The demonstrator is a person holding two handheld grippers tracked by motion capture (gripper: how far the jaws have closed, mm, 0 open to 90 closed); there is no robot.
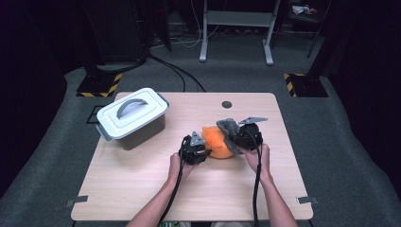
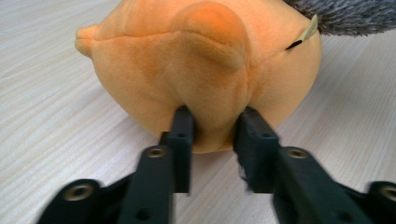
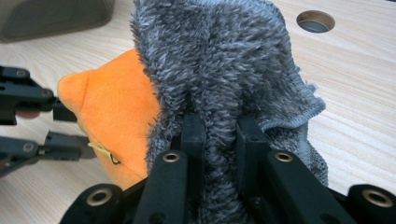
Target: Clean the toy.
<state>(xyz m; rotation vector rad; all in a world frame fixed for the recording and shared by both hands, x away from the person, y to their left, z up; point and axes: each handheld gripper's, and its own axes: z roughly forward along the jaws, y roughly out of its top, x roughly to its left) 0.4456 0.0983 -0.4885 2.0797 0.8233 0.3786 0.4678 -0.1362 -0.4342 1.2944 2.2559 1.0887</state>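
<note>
1. Orange plush toy sits on the wooden table, right of centre, between the two grippers.
2. Grey fuzzy cloth lies over the toy's right and rear side, touching it; in the right gripper view it stands up as a tall fold in front of the orange body.
3. Left gripper is at the toy's left side, held by the person's left hand. In the left gripper view its jaws are closed in on a rounded bump of the plush, pads pressed into the fabric on both sides, gap narrow.
4. Right gripper is at the toy's right, in the right hand. Jaws clamped tight on a fold of the grey cloth, pile bulging out between them.
5. Small tan tag sticks out of the orange plush near the cloth edge.
6. Grey lidded storage box sits on the table's far left, well apart from the toy.
7. Round cable hole in the table behind the toy.
</note>
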